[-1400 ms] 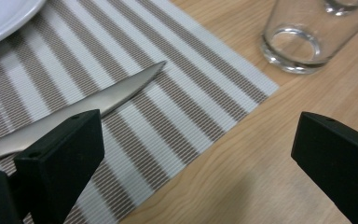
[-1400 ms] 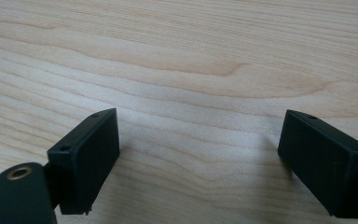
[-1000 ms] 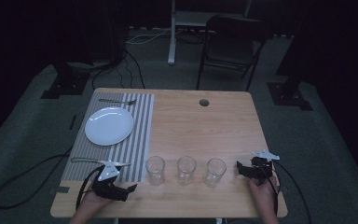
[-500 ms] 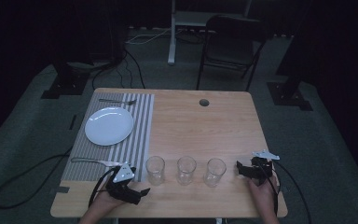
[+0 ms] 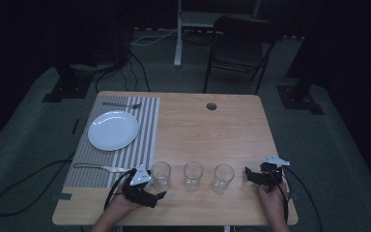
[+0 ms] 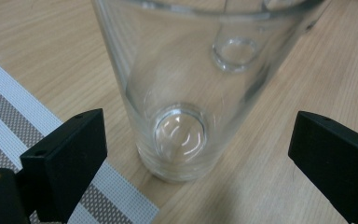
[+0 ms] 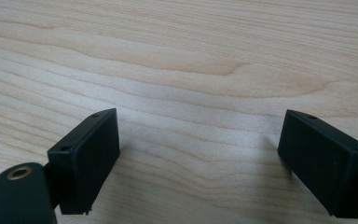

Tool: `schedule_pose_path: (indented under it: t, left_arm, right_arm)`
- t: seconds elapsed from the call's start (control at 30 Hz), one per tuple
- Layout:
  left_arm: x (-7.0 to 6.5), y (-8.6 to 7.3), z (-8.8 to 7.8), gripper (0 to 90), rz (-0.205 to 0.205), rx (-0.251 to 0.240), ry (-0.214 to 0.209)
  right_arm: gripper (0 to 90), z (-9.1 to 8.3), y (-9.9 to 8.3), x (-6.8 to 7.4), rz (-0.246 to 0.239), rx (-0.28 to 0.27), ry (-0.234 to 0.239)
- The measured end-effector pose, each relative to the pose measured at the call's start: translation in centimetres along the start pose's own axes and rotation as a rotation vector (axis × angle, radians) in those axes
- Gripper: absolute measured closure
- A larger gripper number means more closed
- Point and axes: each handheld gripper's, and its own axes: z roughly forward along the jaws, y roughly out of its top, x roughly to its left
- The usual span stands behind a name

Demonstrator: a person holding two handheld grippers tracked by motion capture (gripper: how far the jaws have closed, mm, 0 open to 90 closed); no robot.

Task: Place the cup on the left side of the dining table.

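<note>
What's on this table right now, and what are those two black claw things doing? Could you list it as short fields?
table: light wood table with a striped placemat at its left
on the placemat: white plate, fork, knife
glasses: three clear glasses in a row; left glass, middle glass, right glass
left gripper: jaws have just been closing a little, left glass between them, not yet touched
right gripper: open over bare wood

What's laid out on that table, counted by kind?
Glasses: 3
Plate: 1
Fork: 1
Knife: 1
Striped placemat: 1
Total: 7
</note>
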Motion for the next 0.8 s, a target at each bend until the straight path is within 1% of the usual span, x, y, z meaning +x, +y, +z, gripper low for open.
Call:
schedule_pose_path:
  t: [0.03, 0.07, 0.13, 0.2, 0.27, 0.3, 0.33, 0.37, 0.43, 0.47, 0.5, 0.53, 0.57, 0.6, 0.67, 0.73, 0.77, 0.8]
  left_arm:
    - [0.0, 0.0, 0.0, 4.9, 0.0, 0.0, 0.0]
    - [0.1, 0.2, -0.2, 6.3, -0.002, -0.02, 0.002]
    - [0.1, 0.4, -0.2, 6.8, -0.009, -0.023, -0.004]
    - [0.1, 0.6, 0.0, 6.8, -0.006, -0.017, 0.001]
    - [0.0, 0.8, 0.3, 6.8, -0.007, -0.019, -0.006]
    - [-0.1, 1.0, 0.6, 6.8, -0.002, -0.024, 0.003]
    - [-0.1, 1.0, 0.6, 7.9, -0.002, -0.024, 0.003]
    - [-0.2, 1.1, 0.7, 11.4, 0.005, -0.04, 0.002]
    - [-0.3, 1.3, 0.8, 11.5, 0.005, -0.047, 0.002]
    - [-0.3, 1.5, 0.8, 11.6, 0.001, -0.069, 0.01]
    - [-0.3, 1.6, 0.8, 13.8, -0.006, -0.086, 0.005]
    - [-0.3, 1.6, 0.8, 14.2, -0.006, -0.086, 0.005]
    - [-0.3, 1.8, 0.8, 14.2, -0.004, -0.107, 0.015]
    - [-0.3, 1.8, 0.8, 14.4, -0.004, -0.107, 0.015]
    - [-0.2, 2.0, 0.7, 14.9, -0.009, -0.136, 0.031]
    - [-0.1, 1.9, 0.5, 16.3, -0.017, -0.163, 0.031]
    - [-0.1, 1.9, 0.5, 16.4, -0.017, -0.163, 0.031]
    - [-0.2, 2.0, 0.4, 16.5, -0.014, -0.178, 0.039]
  right_arm:
    - [12.2, 0.0, 0.0, 0.0, 0.0, 0.0, 0.0]
    - [12.2, 0.0, 0.0, 0.0, 0.0, 0.0, 0.0]
    - [12.2, 0.0, 0.0, 0.0, 0.0, 0.0, 0.0]
    - [12.2, 0.0, 0.0, 0.0, 0.0, 0.0, 0.0]
    - [12.2, 0.0, 0.0, 0.0, 0.0, 0.0, 0.0]
    - [12.2, 0.0, 0.0, 0.0, 0.0, 0.0, 0.0]
    - [12.2, 0.0, 0.0, 0.0, 0.0, 0.0, 0.0]
    - [12.2, 0.0, 0.0, 0.0, 0.0, 0.0, 0.0]
    - [12.2, 0.0, 0.0, 0.0, 0.0, 0.0, 0.0]
    - [12.2, 0.0, 0.0, 0.0, 0.0, 0.0, 0.0]
    - [12.2, 0.0, 0.0, 0.0, 0.0, 0.0, 0.0]
    - [12.2, 0.0, 0.0, 0.0, 0.0, 0.0, 0.0]
    - [12.2, 0.0, 0.0, 0.0, 0.0, 0.0, 0.0]
    - [12.2, 0.0, 0.0, 0.0, 0.0, 0.0, 0.0]
    - [12.2, 0.0, 0.0, 0.0, -0.001, 0.0, 0.0]
    - [12.3, 0.0, 0.0, 0.0, 0.0, 0.001, 0.001]
    - [12.2, 0.0, 0.0, 0.0, -0.001, 0.001, 0.001]
    - [12.2, 0.0, 0.0, 0.0, -0.001, 0.001, 0.002]
